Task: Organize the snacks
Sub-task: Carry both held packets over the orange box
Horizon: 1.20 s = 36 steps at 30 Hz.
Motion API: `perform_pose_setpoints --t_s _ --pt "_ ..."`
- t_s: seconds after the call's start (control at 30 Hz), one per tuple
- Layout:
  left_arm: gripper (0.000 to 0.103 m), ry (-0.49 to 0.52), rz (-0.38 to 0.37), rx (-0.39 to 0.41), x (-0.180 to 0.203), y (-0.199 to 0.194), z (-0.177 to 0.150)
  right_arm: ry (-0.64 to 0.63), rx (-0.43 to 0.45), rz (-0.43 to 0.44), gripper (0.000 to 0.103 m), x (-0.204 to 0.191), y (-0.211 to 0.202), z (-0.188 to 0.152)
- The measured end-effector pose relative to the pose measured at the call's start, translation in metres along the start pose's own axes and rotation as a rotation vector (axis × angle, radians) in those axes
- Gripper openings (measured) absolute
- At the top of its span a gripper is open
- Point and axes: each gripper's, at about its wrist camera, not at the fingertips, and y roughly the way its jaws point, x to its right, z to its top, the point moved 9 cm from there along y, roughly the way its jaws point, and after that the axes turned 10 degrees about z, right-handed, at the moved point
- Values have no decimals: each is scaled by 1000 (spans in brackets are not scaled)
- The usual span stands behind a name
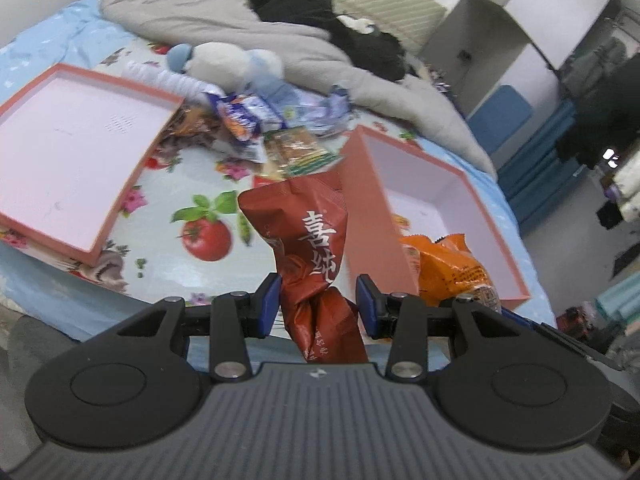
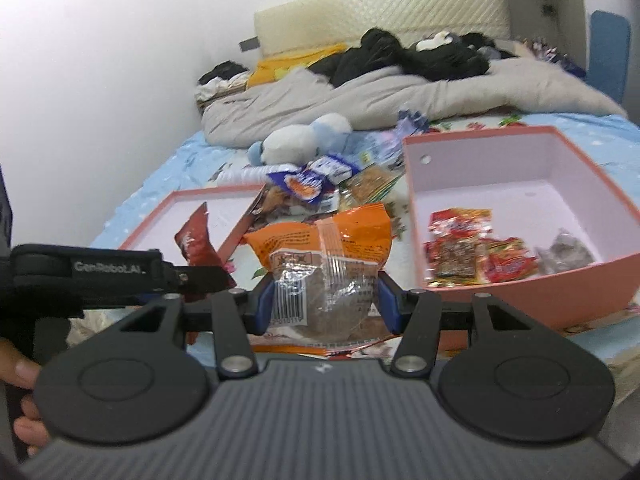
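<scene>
Left gripper (image 1: 319, 304) pinching red snack bag (image 1: 308, 248) at twisted neck; long axis runs straight ahead, past fingertips. Right gripper (image 2: 326, 300) clamped on orange pastry packet (image 2: 326, 252), wide side across pads. Ahead-right: pink box (image 2: 600, 184). Ahead-left: box lid (image 1: 60, 152). Floral bedsheet (image 1: 200, 184), grey duvet (image 2: 400, 92) beyond.

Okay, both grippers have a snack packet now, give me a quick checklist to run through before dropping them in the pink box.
1. Left gripper grip on the dark red crinkled packet: cannot tell; one pad touches, the other shows a gap.
2. Right gripper grip on the orange and clear packet: ok, pinched between both pads.
3. Deep salmon-pink cardboard box open: ok, no lid on it.
4. Room inside the box: ok, a few red packets near the front, bare floor behind.
5. Both packets lifted clear of the flowered bedsheet: ok.
6. Shallow pink lid out of the way: ok, lying apart.
</scene>
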Motion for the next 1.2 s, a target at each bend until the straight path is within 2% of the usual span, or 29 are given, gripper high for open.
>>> perform_pose_setpoints --t_s 0.27,0.57,0.83,1.2 --pt "46 63 -82 -18 45 -5 -13 39 43 -64 55 21 -36 -2" --pt "46 127 -161 -53 97 11 -19 104 86 -150 55 59 -64 -1" --pt "46 182 -187 -86 134 45 -3 142 84 -197 55 99 -53 13" --pt "46 238 -201 -131 186 124 42 147 98 -249 55 169 -17 54"
